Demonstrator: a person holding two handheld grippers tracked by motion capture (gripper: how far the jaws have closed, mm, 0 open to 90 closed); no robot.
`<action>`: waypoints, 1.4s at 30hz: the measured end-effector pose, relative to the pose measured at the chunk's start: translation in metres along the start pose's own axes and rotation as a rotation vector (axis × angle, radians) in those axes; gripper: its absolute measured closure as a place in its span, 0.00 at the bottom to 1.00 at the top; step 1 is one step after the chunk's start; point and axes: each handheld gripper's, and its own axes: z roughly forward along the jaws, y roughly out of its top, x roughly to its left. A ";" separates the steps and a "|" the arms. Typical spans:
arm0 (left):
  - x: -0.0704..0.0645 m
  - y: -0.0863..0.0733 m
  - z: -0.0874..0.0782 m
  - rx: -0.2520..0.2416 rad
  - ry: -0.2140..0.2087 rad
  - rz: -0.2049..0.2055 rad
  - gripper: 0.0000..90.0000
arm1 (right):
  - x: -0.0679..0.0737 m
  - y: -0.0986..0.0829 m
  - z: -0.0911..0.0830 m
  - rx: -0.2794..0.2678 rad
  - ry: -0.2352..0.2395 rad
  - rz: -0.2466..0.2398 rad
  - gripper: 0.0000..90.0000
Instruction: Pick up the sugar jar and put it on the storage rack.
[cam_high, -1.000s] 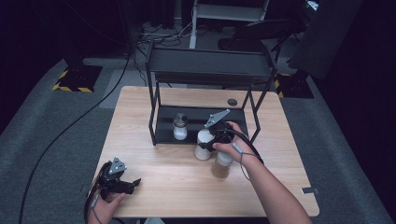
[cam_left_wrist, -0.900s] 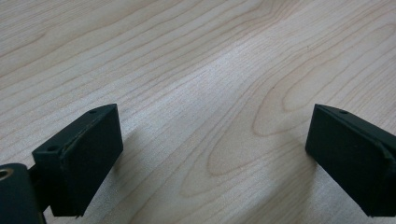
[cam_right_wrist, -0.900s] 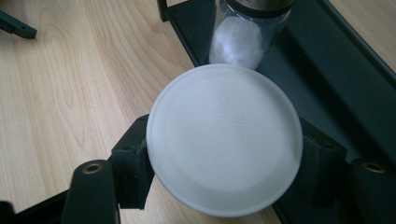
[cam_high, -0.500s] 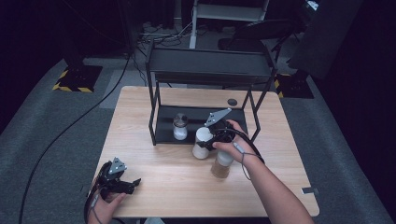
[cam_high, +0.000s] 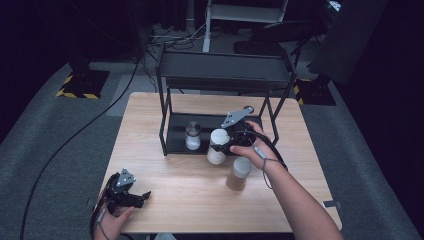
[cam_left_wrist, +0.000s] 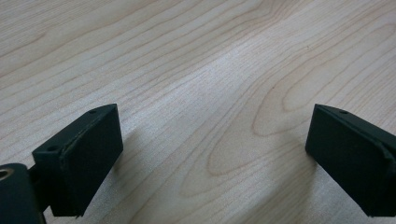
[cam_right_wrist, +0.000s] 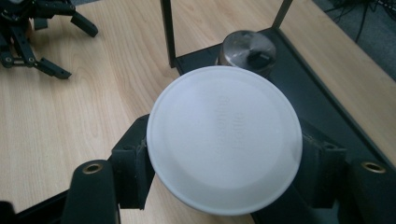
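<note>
— Standing on the desk (cam_high: 165, 195): black rack (cam_high: 225, 75), spice jar (cam_high: 193, 136) sitting on its lower shelf.

— Gripping the white-lidded jar (cam_high: 218, 146) at the rack's front edge: right hand-held gripper (cam_high: 226, 145), clenched. Resting released at the near corner: left hand-held gripper (cam_high: 142, 197).

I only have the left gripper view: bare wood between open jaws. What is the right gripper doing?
Observer: The right gripper is shut on a white-lidded jar, with its jaws on either side just below the lid.
Operator: Where is that jar?
Observer: At the front edge of the black rack, by its lower shelf.
Operator: Is anything on that shelf?
Observer: A metal-lidded jar stands on it, to the left of the held one in the high view.
</note>
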 end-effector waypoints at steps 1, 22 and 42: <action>0.000 0.000 0.000 0.000 0.000 0.000 0.04 | -0.001 0.001 -0.002 -0.005 -0.004 0.001 0.37; 0.000 0.000 0.000 -0.001 0.000 -0.001 0.04 | -0.025 0.013 -0.006 -0.034 -0.044 0.044 0.37; 0.000 0.000 0.000 0.000 -0.001 -0.002 0.04 | -0.049 0.007 0.036 0.008 -0.087 0.099 0.37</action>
